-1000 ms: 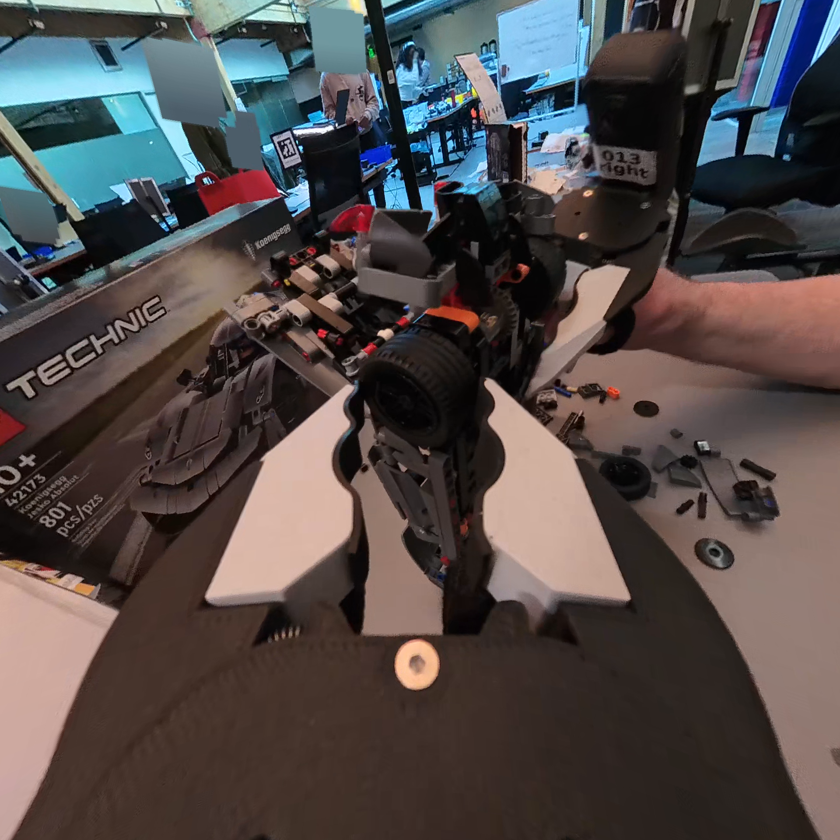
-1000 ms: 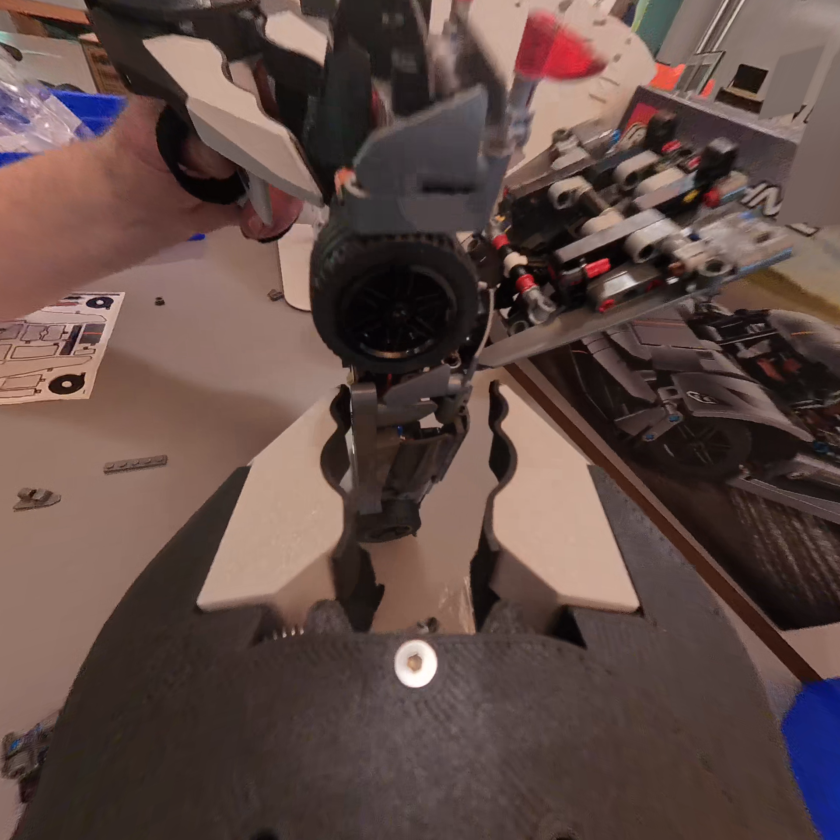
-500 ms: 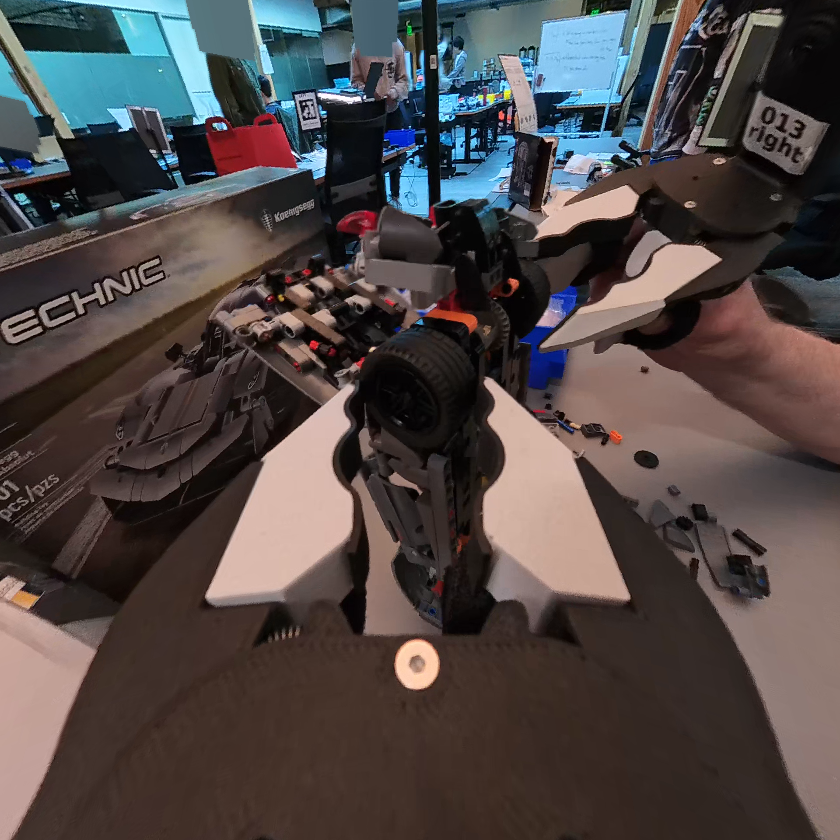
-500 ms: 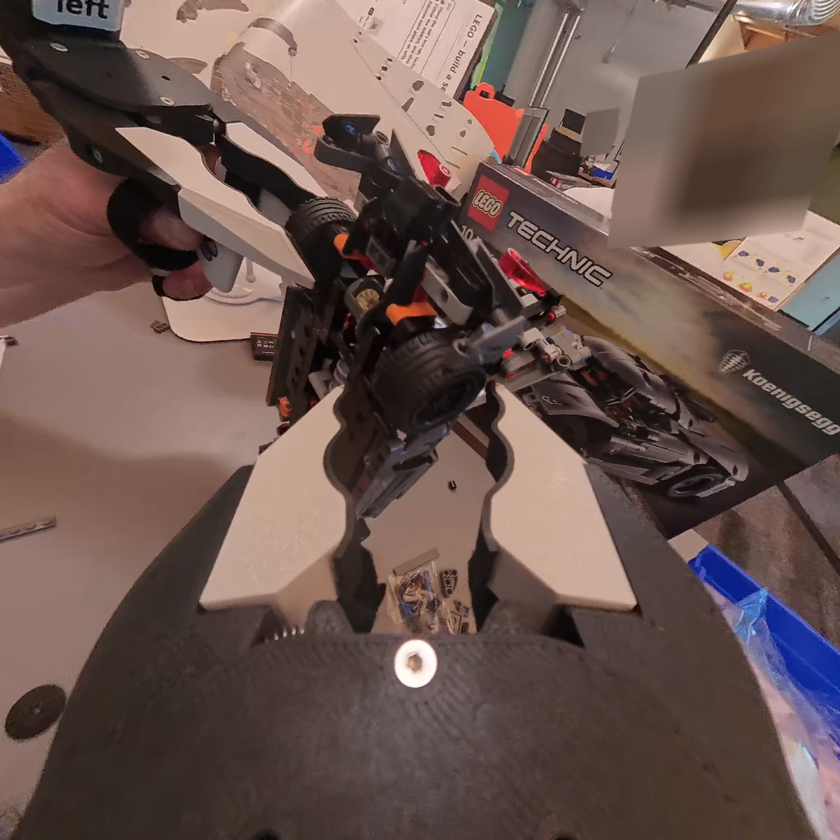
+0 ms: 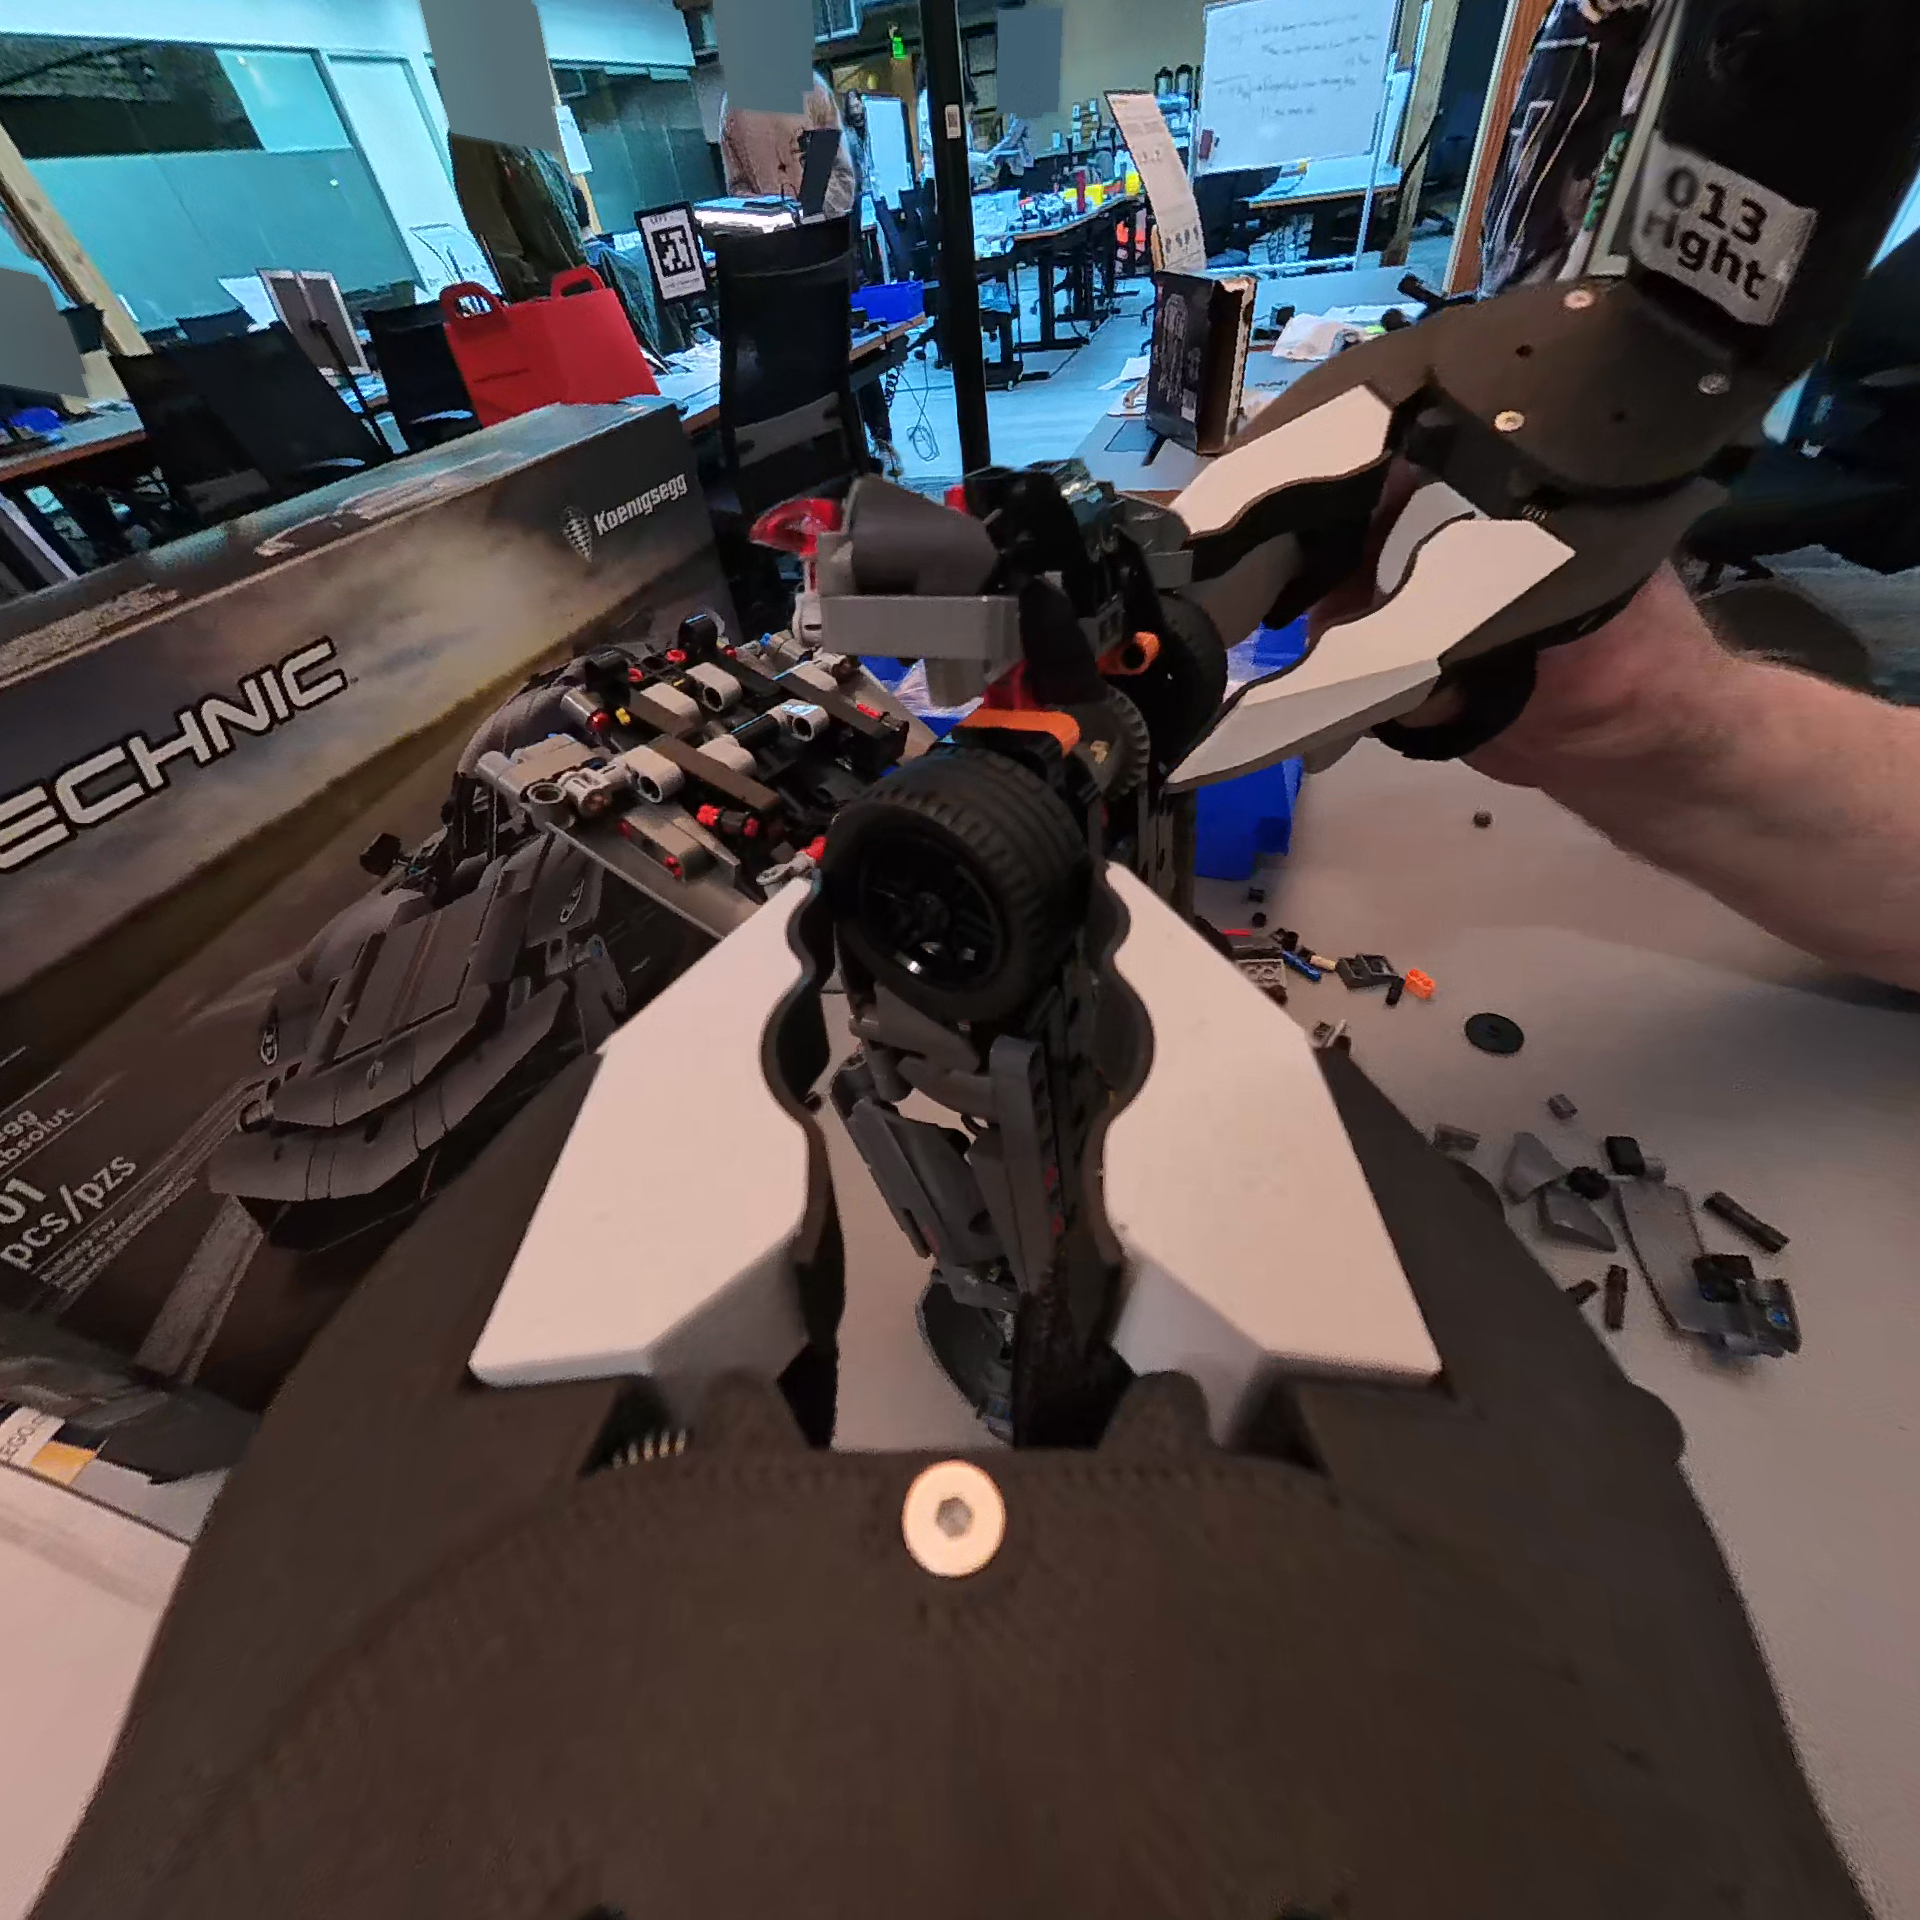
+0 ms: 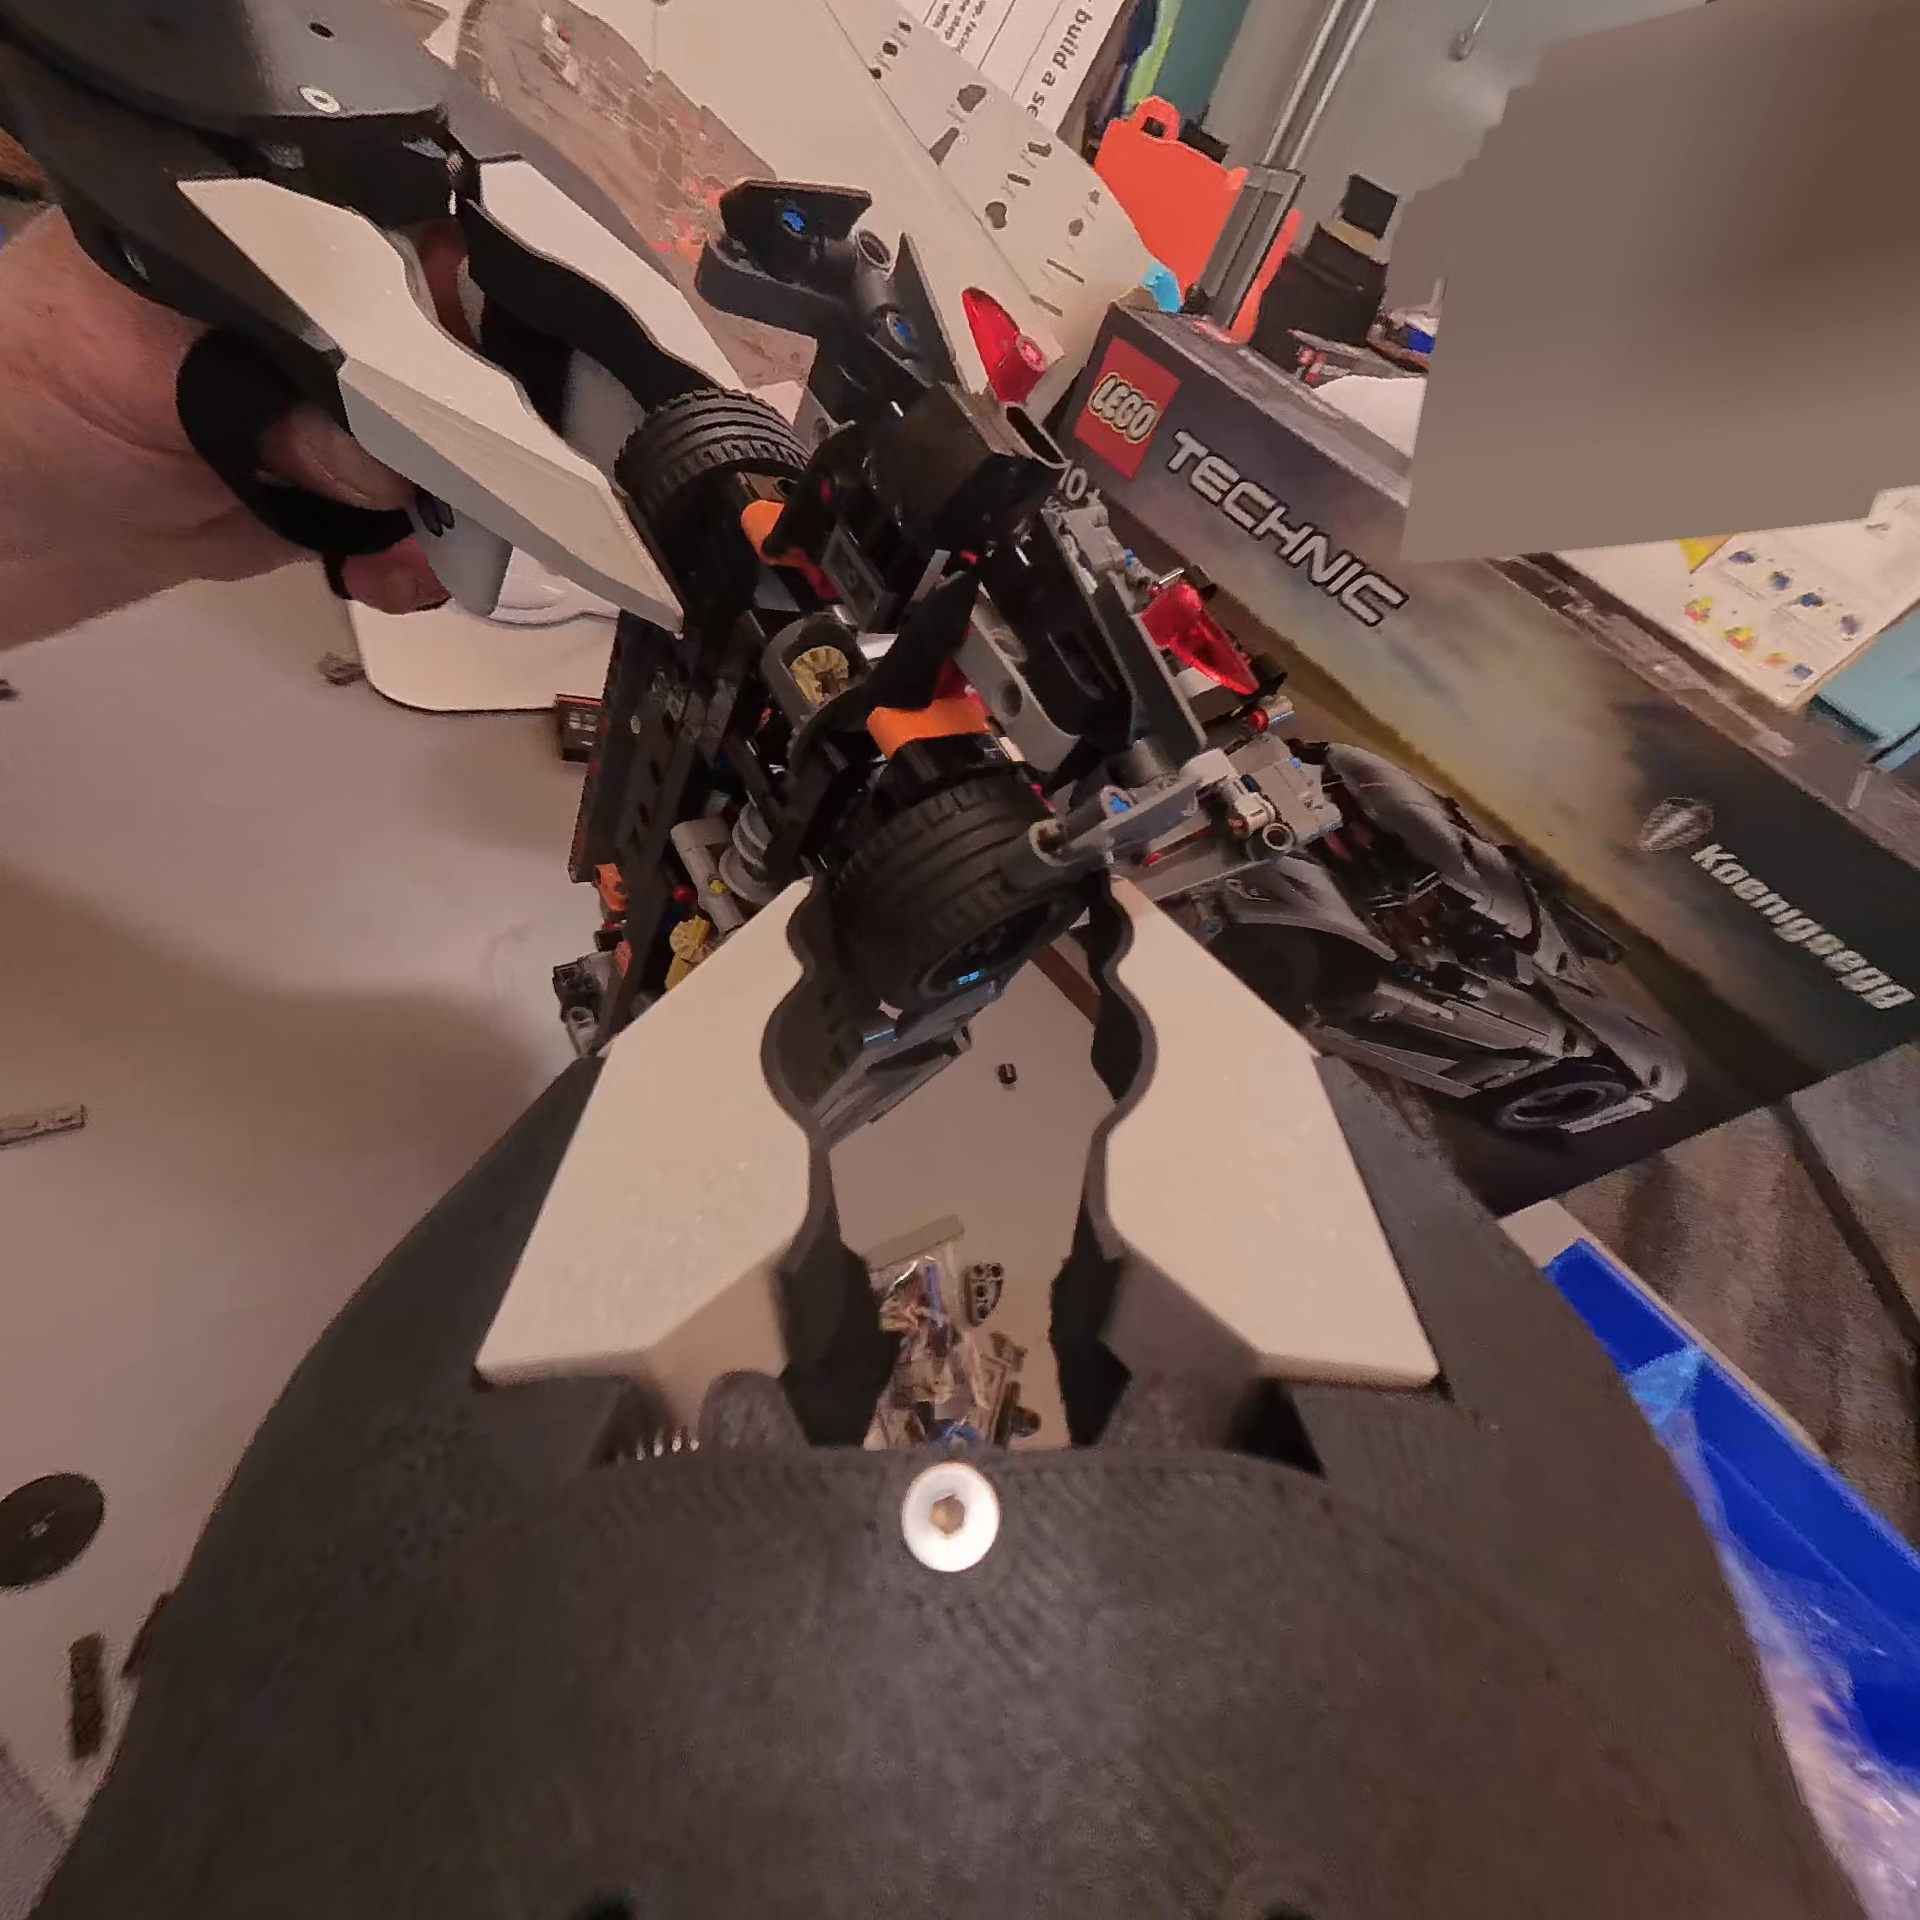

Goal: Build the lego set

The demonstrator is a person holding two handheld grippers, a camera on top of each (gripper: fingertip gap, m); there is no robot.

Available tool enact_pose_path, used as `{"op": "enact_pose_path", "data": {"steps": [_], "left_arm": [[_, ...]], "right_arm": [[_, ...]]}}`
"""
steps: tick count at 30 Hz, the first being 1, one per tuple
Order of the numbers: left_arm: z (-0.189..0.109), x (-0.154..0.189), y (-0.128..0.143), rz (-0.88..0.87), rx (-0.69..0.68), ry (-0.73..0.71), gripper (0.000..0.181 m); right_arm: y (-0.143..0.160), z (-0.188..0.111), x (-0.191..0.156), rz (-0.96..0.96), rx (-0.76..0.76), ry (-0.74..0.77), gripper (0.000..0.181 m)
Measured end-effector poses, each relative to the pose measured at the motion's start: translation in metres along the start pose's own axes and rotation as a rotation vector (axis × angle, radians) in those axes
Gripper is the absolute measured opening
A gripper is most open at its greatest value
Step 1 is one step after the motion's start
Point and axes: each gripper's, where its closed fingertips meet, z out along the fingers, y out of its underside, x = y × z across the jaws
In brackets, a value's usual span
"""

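Left gripper: nearest in the left wrist view, clenched on the Lego car chassis. Both white fingers press the lower end of the model just below its black wheel.
Lego car chassis: held up off the white table, tilted, with one end down between the left gripper's fingers and the other end rising away from it. It is black and grey with orange and red pieces.
Right gripper: grasping the opposite side of the chassis. In the right wrist view a second wheel sits between its fingertips; in the left wrist view its white fingers close on the far upper end of the chassis, beyond the near wheel.
Right hand: wrapped around the right gripper's handle, right of the chassis.
Loose pieces: small grey and black parts scattered on the table, right of the chassis and lower.
Black disc: on the table, just beyond the loose pieces.
Lego box: dark, printed with a grey car, lying left of the chassis and close behind it.
Blue bin: on the table behind the chassis, beneath the right gripper.
Red bag: well behind the box, in the office background.
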Motion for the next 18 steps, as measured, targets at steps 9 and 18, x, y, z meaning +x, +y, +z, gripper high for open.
{"op": "enact_pose_path", "data": {"steps": [9,18], "left_arm": [[0.000,0.010,-0.002,0.158,-0.019,-0.019,0.047],[0.001,0.014,-0.003,0.185,-0.026,-0.015,0.047]], "right_arm": [[0.002,-0.008,-0.007,0.316,-0.001,-0.338,0.047],[0.003,-0.010,-0.007,0.391,0.029,-0.424,0.047]]}}
